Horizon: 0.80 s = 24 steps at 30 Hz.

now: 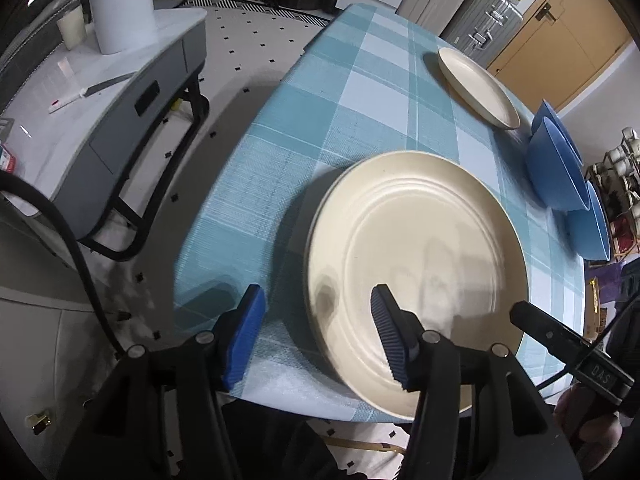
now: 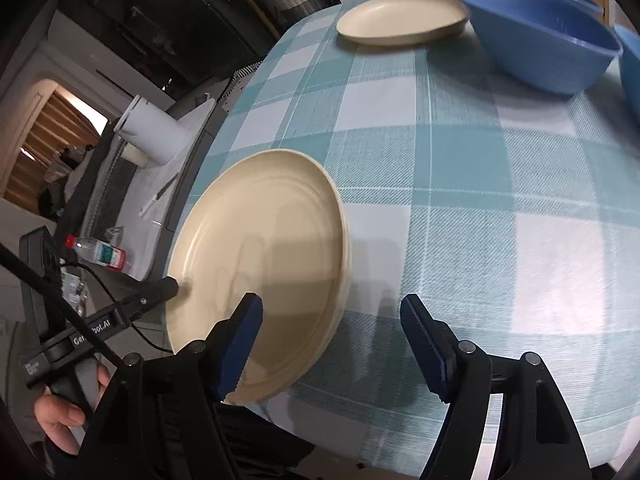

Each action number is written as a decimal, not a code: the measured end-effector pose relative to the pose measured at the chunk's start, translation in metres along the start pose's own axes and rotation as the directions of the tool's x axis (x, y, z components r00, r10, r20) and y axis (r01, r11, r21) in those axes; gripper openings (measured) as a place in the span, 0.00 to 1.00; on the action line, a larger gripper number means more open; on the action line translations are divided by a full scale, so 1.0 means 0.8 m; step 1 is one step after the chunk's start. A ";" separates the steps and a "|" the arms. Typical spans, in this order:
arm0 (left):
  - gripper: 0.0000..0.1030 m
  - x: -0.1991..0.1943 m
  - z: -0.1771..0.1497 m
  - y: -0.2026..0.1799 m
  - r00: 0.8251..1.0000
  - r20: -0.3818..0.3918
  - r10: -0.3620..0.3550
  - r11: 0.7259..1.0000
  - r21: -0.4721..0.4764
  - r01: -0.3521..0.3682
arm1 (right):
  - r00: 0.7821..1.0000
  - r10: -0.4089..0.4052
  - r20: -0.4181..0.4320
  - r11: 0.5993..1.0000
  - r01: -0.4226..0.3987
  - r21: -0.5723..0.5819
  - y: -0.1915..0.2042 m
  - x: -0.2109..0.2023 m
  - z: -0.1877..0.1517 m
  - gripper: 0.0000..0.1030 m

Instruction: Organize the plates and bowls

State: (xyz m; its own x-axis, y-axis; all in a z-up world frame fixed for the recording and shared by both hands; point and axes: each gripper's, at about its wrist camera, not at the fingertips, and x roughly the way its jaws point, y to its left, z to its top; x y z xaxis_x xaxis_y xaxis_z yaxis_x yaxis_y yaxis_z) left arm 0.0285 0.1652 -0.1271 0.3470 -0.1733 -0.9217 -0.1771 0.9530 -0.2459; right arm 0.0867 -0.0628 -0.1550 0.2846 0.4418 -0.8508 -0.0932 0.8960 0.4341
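A round table (image 1: 384, 92) under a teal-and-white checked cloth fills both of my views, with suitcases, white drawers and a low grey side unit carrying a white pitcher (image 1: 120, 4) around it. At the near edge sits a stack of cream plates (image 1: 416, 272), smooth, matte and ringed with shallow concentric steps; a second rim shows just under the top one. Another cream plate (image 1: 476, 88) lies alone at the far side, and blue bowls (image 1: 560, 168), deep, glossy and thin-walled, cluster to the right of it. My left tongs (image 1: 318, 336) stand apart and empty: one ribbed blue pad hangs over the cloth, the other above the stack's left rim, pressing on nothing. My right tongs (image 2: 332, 344) are also apart and empty, one pad over the stack's right side, the other over bare cloth. The risk I see is the stack's placement: its near rim overhangs the table edge, so a nudge from either pad could tip or slide it off. The slick plate faces could also slip in a shallow pinch.
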 end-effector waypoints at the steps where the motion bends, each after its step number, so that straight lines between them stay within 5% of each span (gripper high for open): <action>1: 0.54 0.003 0.000 -0.001 1.000 -0.006 0.002 1.000 0.004 -0.002 | 1.000 0.011 -0.006 1.000 -0.011 0.011 -0.001 0.003 0.000 0.70; 9: 0.54 0.020 0.001 -0.005 0.998 -0.049 -0.043 0.999 -0.016 0.043 | 0.997 0.070 -0.043 0.993 -0.065 0.098 -0.010 0.022 0.002 0.67; 21: 0.52 0.028 0.000 -0.009 0.991 -0.064 -0.116 0.993 -0.044 0.113 | 0.997 0.049 -0.059 0.997 -0.045 0.057 0.007 0.038 0.005 0.28; 24: 0.51 0.029 0.001 -0.014 0.993 -0.055 -0.105 0.994 -0.025 0.103 | 0.997 0.057 -0.055 0.996 -0.053 0.067 0.001 0.040 0.007 0.25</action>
State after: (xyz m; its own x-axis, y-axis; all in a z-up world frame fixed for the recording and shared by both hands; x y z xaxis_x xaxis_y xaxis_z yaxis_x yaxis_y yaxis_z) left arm 0.0391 0.1508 -0.1459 0.3128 -0.2853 -0.9060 -0.1633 0.9235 -0.3471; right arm 0.1011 -0.0485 -0.1799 0.2264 0.4935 -0.8398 -0.0439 0.8665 0.4973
